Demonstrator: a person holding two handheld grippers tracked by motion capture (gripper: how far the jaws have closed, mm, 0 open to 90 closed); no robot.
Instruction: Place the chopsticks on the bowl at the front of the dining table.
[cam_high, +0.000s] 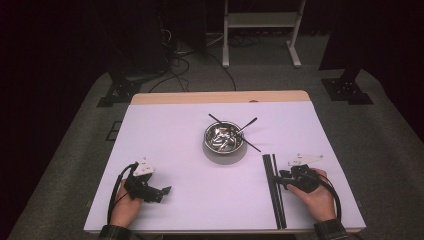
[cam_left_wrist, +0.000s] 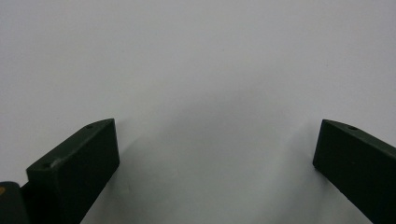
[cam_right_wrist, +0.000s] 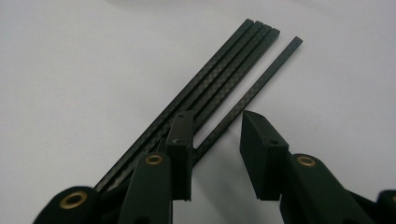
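Straddling one chopstick (cam_right_wrist: 254, 88), fingers (cam_right_wrist: 180, 140) half-open.

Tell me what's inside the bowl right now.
The bowl holds a few utensils whose dark handles stick out over the rim; one looks like a spoon. Their lower ends are too small and glary to identify.

A table (cam_high: 165, 135) with a white top and a strip of pale wood along its far edge stands on a grey carpeted floor (cam_high: 385, 135). Beyond it the room is dark, almost black. At the back, a white frame (cam_high: 262, 20) with two feet rests on the carpet, and black cables (cam_high: 175, 65) trail across the floor near it. Black stand bases (cam_high: 347, 90) sit to either side of the table's far corners
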